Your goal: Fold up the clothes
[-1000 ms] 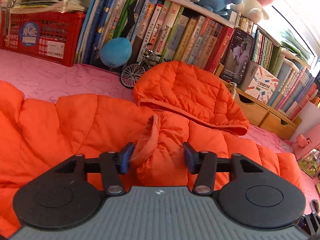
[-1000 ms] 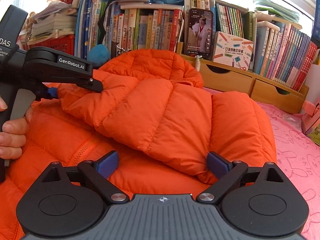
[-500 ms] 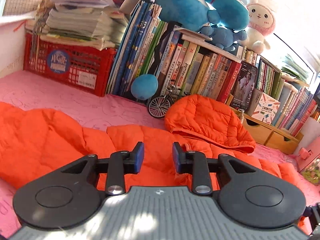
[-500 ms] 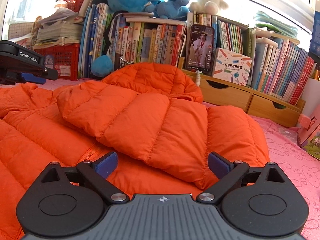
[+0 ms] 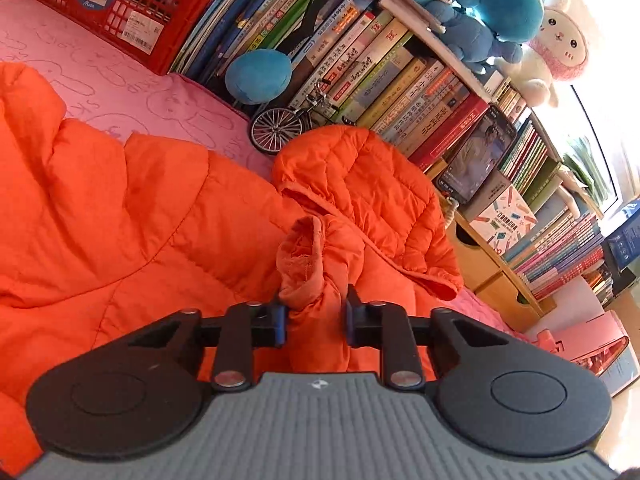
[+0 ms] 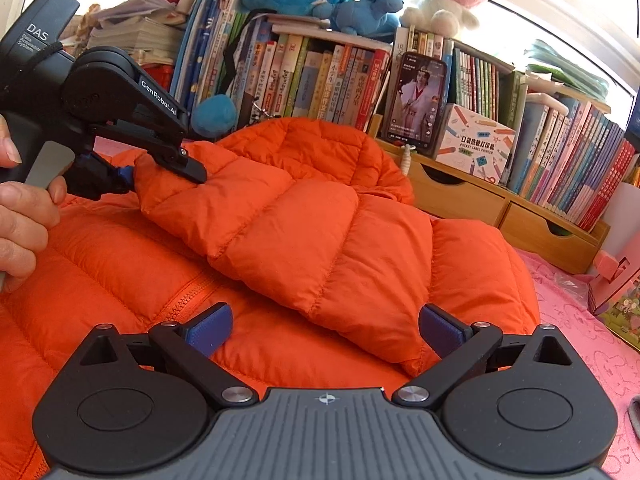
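An orange puffer jacket [image 5: 140, 208] lies spread on a pink cloth [image 5: 120, 92], its hood [image 5: 360, 176] toward the books. One sleeve [image 6: 280, 232] is folded across the body. My left gripper [image 5: 315, 320] is shut on that sleeve's cuff [image 5: 308, 256], which bunches up between the blue pads. In the right wrist view the left gripper [image 6: 132, 176] holds the sleeve end at the upper left, with a person's hand [image 6: 20, 216] on its handle. My right gripper [image 6: 324, 328] hovers wide open above the jacket's lower body, with nothing between its fingers.
A row of books [image 6: 320, 80] lines the back, with plush toys on top. A red crate [image 5: 120, 12], a blue ball [image 5: 258, 76] and a model bicycle [image 5: 288, 120] stand behind the jacket. A phone [image 6: 418, 100] leans above wooden drawers [image 6: 500, 208].
One second ago the left gripper stood open around the cuff. It drew away to the left while narrowing, then came back and is now shut on the cuff. The right gripper barely moved.
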Tool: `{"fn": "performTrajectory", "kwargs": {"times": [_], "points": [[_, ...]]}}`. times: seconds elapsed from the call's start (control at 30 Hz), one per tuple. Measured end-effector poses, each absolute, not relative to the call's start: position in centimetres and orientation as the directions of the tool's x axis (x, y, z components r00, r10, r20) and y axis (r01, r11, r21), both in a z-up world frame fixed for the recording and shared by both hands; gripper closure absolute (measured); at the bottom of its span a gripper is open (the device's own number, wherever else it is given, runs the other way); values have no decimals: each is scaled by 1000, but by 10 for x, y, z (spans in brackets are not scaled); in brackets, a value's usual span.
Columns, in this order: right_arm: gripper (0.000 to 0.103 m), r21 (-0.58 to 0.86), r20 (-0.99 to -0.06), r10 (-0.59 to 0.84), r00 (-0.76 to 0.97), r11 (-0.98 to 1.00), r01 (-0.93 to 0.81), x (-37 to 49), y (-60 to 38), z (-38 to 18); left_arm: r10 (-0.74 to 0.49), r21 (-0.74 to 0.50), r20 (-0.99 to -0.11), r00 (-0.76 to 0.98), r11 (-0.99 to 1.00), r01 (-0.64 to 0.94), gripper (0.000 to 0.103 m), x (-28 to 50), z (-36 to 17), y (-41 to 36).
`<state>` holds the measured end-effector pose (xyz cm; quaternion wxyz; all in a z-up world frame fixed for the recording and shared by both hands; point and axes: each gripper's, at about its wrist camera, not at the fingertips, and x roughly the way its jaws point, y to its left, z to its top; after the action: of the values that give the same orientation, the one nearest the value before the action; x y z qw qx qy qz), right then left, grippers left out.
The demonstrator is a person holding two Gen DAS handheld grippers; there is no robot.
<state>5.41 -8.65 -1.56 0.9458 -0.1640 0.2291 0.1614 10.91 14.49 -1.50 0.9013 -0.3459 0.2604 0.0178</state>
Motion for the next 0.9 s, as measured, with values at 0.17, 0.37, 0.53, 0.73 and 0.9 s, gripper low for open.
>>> {"fn": "performTrajectory", "kwargs": {"times": [0.17, 0.37, 0.53, 0.73, 0.9], "points": [[2, -250, -475, 225, 851, 892, -376, 51, -85, -16, -27, -549, -394, 919, 809, -212, 89, 79, 8, 157], [0, -266, -460, 220, 860, 890, -370, 48, -84, -16, 40, -467, -457, 888, 840, -278, 89, 69, -1, 171], [0, -242, -457, 223, 861, 900, -361, 49, -88, -14, 31, -463, -523, 852, 829, -314, 81, 68, -28, 178], [0, -43, -380, 341, 860, 922, -384, 45, -110, 7, 15, -429, -512, 859, 862, -271, 67, 68, -34, 171], [0, -165, -289, 252, 924, 937, -308, 68, -72, 26, -3, -386, -511, 859, 894, -227, 48, 72, -32, 160]]}}
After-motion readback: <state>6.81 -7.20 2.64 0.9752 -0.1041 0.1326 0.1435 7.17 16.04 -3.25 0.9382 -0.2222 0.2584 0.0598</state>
